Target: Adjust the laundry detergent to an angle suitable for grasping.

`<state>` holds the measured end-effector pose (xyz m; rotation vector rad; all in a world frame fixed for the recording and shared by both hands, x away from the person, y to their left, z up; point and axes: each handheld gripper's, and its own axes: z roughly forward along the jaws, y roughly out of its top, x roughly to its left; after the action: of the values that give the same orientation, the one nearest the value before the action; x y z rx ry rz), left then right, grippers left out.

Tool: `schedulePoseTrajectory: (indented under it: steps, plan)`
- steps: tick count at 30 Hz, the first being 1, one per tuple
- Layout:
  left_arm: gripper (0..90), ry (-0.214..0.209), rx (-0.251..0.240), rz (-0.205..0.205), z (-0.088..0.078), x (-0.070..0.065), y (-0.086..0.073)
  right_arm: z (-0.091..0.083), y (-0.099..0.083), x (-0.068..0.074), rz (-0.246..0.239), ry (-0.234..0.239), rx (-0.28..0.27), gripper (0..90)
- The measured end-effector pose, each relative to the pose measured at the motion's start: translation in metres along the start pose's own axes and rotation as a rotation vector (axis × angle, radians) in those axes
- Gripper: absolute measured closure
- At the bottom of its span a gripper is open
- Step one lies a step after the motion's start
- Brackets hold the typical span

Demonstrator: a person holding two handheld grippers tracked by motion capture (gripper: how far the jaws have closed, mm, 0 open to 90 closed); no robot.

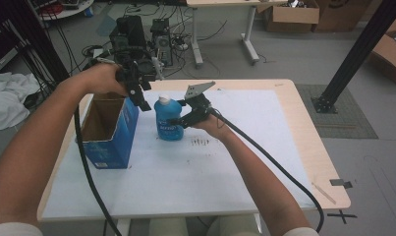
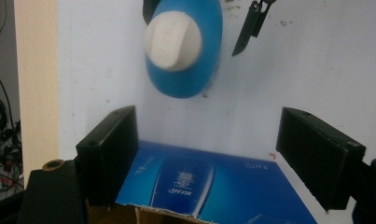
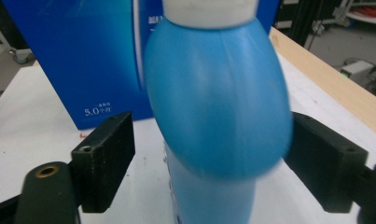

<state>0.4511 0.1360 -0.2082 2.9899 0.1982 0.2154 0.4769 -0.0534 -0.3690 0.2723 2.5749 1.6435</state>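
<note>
Right now my right gripper (image 1: 178, 121) has its jaws spread around the blue bottle (image 1: 168, 118), which stands upright on the desk (image 1: 225, 162) just beside the open blue box (image 1: 109, 132); one pad sits at its side, the other looks clear, so nothing is gripped yet. My left gripper (image 1: 141, 101) hangs wide open and empty over the box rim. Next, I judge, squeeze the bottle firmly, then lift it toward the box.

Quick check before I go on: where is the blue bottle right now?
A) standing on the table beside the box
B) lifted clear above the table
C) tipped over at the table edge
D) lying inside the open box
A: the bottle stands upright on the table next to the box, between the right hand-held gripper jaws.
</note>
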Motion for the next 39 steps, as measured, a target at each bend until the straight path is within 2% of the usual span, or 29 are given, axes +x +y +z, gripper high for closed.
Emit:
schedulePoseTrajectory:
  steps: [4, 10, 24, 29, 34, 39]
  plan:
    - [21.9, 0.002, 0.003, 0.0, 0.001, 0.0, 0.0, 0.006, 0.0, 0.002, -0.035, 0.006, 0.01, 29.5]
    - [21.9, 0.005, 0.003, -0.004, 0.0, 0.0, -0.001, 0.004, 0.0, 0.0, -0.037, -0.012, 0.006, 41.1]
    - [21.9, 0.018, 0.001, -0.005, 0.0, 0.0, -0.003, 0.0, 0.004, 0.002, -0.07, -0.001, 0.018, 44.8]
    - [22.0, 0.016, 0.005, -0.008, -0.002, -0.001, -0.004, -0.001, 0.003, 0.002, -0.056, -0.008, 0.013, 45.0]
    - [21.8, 0.022, 0.002, -0.01, -0.003, -0.002, -0.005, -0.003, 0.007, 0.008, -0.092, 0.01, 0.026, 45.3]
    - [21.7, 0.023, 0.001, -0.011, -0.005, -0.004, -0.006, -0.012, 0.014, 0.015, -0.103, 0.04, 0.004, 45.2]
